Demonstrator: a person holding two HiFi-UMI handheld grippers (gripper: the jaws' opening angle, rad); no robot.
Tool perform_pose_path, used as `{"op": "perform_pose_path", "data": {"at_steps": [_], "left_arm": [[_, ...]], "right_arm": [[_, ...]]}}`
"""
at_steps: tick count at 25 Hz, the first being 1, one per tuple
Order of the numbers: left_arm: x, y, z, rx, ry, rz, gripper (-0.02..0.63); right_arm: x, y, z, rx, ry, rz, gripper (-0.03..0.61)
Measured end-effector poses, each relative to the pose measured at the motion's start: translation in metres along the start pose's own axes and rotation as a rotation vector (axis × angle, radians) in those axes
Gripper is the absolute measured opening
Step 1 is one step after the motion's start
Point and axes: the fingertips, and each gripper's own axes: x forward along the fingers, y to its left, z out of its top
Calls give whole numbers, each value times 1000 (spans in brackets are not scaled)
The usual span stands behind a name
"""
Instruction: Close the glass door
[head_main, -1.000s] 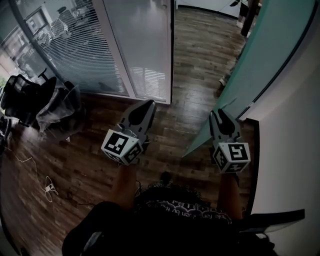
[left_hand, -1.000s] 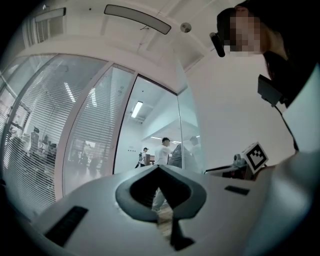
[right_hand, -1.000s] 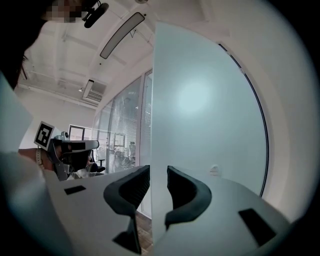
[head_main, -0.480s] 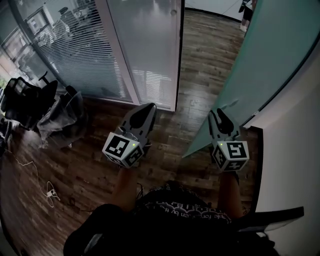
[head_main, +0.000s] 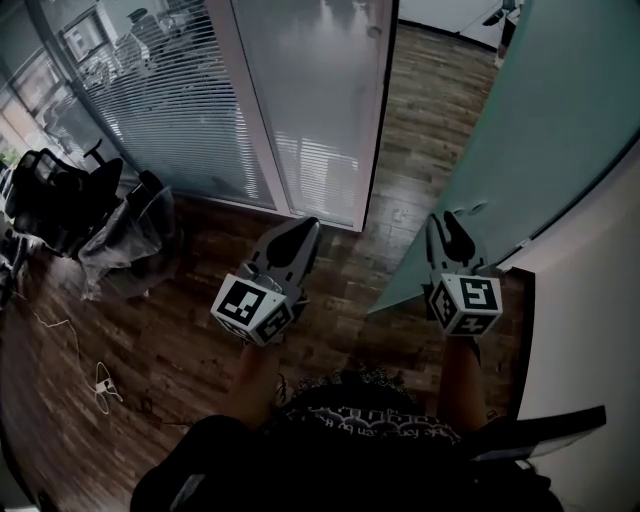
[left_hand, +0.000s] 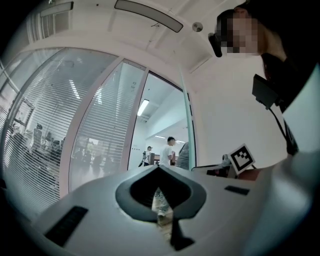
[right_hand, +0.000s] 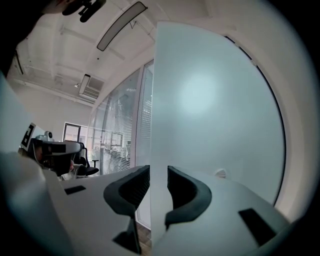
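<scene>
Wood floor: dark planks across pretty much the whole head view, running on through the doorway at 12 o'clock.
Partition wall: glass with horizontal blinds behind it, filling 10 to 12 o'clock, white frame posts along its right side.
Glass door: big frosted teal pane at 1 to 2 o'clock, standing open at an angle to the partition wall, with its bottom corner pointing toward the middle of the view.
White wall: plain, at 3 to 4 o'clock, right behind the glass door.
Office chair: black, at 9 o'clock, with a heap of clear plastic wrap just beside it.
Right gripper: at 3 o'clock from centre and held level. Its own view shows one jaw on each side of the glass door's free edge, the pane filling the gap, so it's clamped on the door.
Left gripper: just left of centre, aimed at the doorway, jaw tips touching, nothing between them.
People: a few standing out in the bright hallway, dead ahead in the left gripper view.
Cable: thin white loop lying on the wood floor at 8 o'clock.
</scene>
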Motion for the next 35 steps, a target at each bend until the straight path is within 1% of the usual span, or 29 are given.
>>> {"op": "perform_pose_path", "data": {"at_steps": [3,5,7,8,10,13,14,16,19,22,26,30,32,35], "left_arm": [[1,14,0,-22,4,19,-5],[5,21,3,-38,-13,19,-5],[11,27,4,-42,-26,14,-5],[15,31,2,-35,-25,13,-5],[25,40,-3,-11,-14,12,-5],[46,51,-1,-28,-30,9,-5],[53,55,-1,-30,-22,9,-4],[70,61,-4,-9,0,3,-5],[95,69,0,1,-3,-17,-5],[115,73,-2,11,8,-31,-5],[137,85,0,26,18,-38,-3],[155,100,0,33,10,-37,-3],[164,102,2,21,3,-43,-5],[176,106,-2,44,18,-60,-5]], "right_arm": [[17,2,2,6,-1,2,95],[26,5,4,1,-3,23,95],[33,4,5,-9,-18,46,95],[35,-2,6,-9,-28,43,95],[39,-25,0,4,-23,-2,95],[53,-67,-19,34,31,-94,97],[59,-77,-23,43,47,-108,102],[75,-87,-26,52,68,-98,115],[99,-84,-25,31,85,-54,123],[117,-84,-26,7,97,-68,123],[132,-87,-24,23,86,-66,123],[151,-89,-24,20,85,-49,123],[162,-91,-23,21,88,-55,123],[178,-93,-21,24,97,-68,123]]}}
